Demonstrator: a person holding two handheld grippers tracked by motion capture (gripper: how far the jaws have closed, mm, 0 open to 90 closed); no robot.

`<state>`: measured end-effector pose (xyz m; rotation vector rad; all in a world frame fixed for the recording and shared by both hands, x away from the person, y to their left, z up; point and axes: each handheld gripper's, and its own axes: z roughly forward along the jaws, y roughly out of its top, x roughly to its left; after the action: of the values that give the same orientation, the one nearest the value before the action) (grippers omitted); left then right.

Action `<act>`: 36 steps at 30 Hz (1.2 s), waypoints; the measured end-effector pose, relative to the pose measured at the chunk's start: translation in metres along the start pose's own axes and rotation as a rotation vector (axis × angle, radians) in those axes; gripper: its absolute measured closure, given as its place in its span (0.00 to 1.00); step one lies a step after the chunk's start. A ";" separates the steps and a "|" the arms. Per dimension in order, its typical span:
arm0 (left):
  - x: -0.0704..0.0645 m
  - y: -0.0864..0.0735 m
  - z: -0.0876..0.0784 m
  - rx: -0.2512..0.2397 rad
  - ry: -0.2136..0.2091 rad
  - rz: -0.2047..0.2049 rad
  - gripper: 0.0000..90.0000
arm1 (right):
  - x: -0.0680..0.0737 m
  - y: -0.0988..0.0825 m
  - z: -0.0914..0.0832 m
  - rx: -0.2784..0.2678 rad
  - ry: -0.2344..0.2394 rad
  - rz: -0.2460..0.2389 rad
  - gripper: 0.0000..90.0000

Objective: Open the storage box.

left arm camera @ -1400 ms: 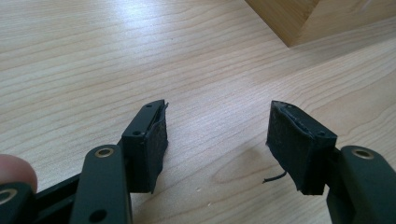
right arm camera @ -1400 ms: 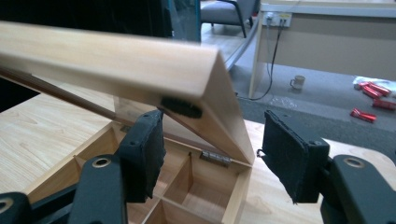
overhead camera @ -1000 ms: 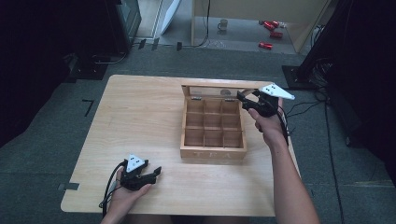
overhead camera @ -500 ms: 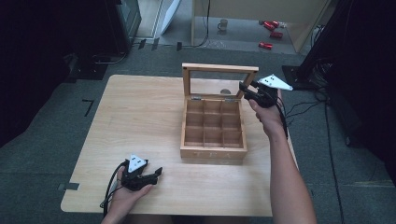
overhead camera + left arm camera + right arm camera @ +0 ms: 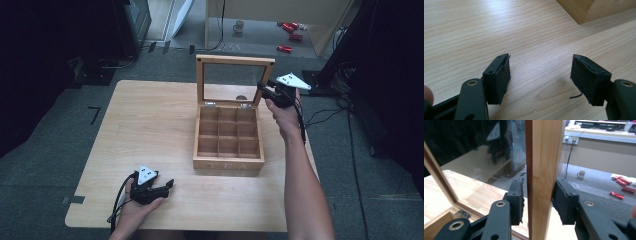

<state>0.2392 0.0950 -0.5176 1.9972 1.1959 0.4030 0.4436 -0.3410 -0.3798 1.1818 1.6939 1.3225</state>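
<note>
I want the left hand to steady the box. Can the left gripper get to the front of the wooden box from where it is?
Probably yes. The left gripper sits open on bare table just left of the wooden box, nothing between them.

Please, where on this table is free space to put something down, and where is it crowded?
The table is bare left of the wooden box, from the far edge to the left gripper. A bare strip runs along the near edge before the box. It is crowded at the right: the right gripper clamps the upright lid.

Faint "TEA" lettering on wooden box (image 5: 228, 164) front wall.
</note>
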 end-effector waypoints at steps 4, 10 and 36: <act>0.000 0.000 0.000 0.004 0.006 0.011 0.36 | -0.002 0.003 0.006 0.008 -0.040 0.034 0.74; -0.001 0.000 0.000 0.004 0.008 0.012 0.34 | -0.001 0.005 0.019 0.014 -0.093 0.091 0.74; -0.008 0.001 0.003 0.036 0.051 0.057 0.22 | 0.000 0.014 0.037 0.055 -0.184 0.210 0.63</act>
<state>0.2372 0.0868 -0.5182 2.0666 1.1868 0.4667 0.4801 -0.3268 -0.3758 1.4989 1.5161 1.2519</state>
